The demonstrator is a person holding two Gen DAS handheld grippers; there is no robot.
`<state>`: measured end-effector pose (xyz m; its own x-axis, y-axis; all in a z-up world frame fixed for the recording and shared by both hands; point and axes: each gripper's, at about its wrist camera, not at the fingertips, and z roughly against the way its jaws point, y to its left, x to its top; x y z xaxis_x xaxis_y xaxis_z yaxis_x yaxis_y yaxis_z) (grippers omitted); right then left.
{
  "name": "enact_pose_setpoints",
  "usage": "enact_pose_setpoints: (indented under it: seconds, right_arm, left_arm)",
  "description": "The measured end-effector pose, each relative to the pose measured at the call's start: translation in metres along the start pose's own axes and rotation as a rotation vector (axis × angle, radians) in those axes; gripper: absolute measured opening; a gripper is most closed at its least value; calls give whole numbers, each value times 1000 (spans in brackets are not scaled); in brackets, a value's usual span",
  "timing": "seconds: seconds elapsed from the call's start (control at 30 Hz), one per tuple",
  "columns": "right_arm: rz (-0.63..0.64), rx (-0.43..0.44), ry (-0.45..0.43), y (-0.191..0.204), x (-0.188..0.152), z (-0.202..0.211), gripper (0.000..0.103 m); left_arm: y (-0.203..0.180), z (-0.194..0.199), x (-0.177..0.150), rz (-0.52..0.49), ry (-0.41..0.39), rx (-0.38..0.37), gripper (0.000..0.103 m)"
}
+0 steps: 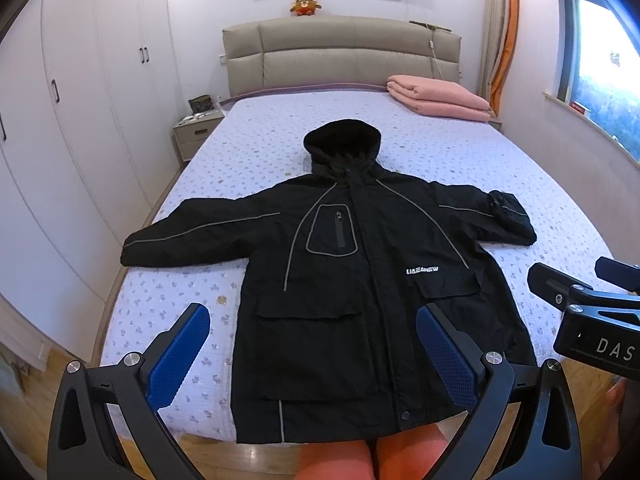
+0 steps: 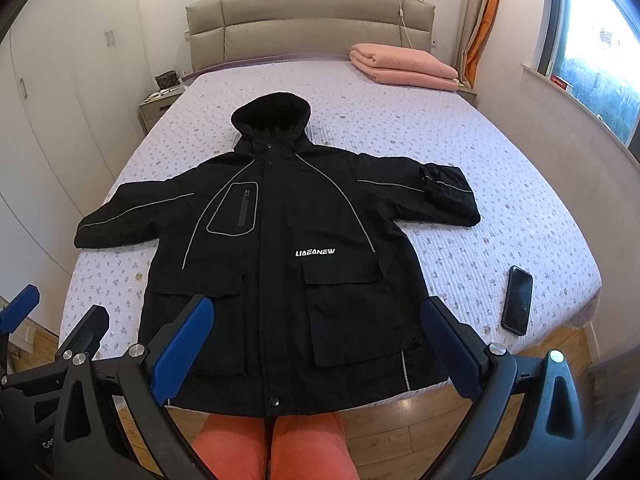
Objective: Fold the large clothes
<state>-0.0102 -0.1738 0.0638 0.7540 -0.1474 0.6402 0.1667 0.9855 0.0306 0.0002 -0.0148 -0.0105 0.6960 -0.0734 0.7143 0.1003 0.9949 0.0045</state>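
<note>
- The left gripper (image 1: pixel 312 356) is hovering with its jaws standing wide apart, gripping and touching nothing; its blue pads (image 1: pixel 176 360) are showing a fine ribbed texture on black angular arms.
- The right gripper (image 2: pixel 318 350) is likewise hanging wide open and empty, with its dimpled blue pads (image 2: pixel 182 350) framing the coat's lower pockets.
- The black hooded jacket (image 1: pixel 340 280) is lying face up on the bed (image 1: pixel 256 152), just ahead of both pairs of jaws and spanning the gap between them, its hem nearest them and hanging over the mattress edge.
- The fabric is looking matte and lightly creased, with thin grey piping curving across chest and sleeves, flapped box pockets and white lettering.
- Its sleeves are spreading out to either side; the right-hand cuff is doubling back on itself.
- A glossy black phone (image 2: pixel 517 300) is resting on the quilted floral cover, just right of the right gripper's jaws.
- A folded pink blanket (image 2: pixel 404 66) is sitting far beyond the jaws by the padded headboard (image 1: pixel 340 56).
</note>
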Motion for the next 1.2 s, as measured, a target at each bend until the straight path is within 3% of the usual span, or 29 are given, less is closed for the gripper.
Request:
enact_pose_setpoints:
  seconds: [0.17,0.4,0.6,0.7,0.9,1.03,1.2]
  right_arm:
    - [-33,-10,-1,-11,-4,5,103]
    - [-92,-27,-56,-37,-4,29,103]
    - [-162,-52,-53,-78,4,9,103]
    - [-191,-54,-52,-99,8,-20,103]
    - [-257,-16,-50,-136,22,-115,103]
    - [-226,-73,-38,-146,44,-178,103]
    - [-253,-138,32,-172,81,-251,98]
  left_arm:
    - [0,7,-1,17,18,-41,103]
    - [-1,30,0,36,-45,-78,103]
    - [-19,17,13,8,-50,-94,103]
    - [-34,-14,19,-8,-24,-128,103]
    - [-64,-124,32,-1,103,-191,103]
    - [-81,-197,52,-10,130,-215,103]
    - [-99,-256,73,-33,187,-226,103]
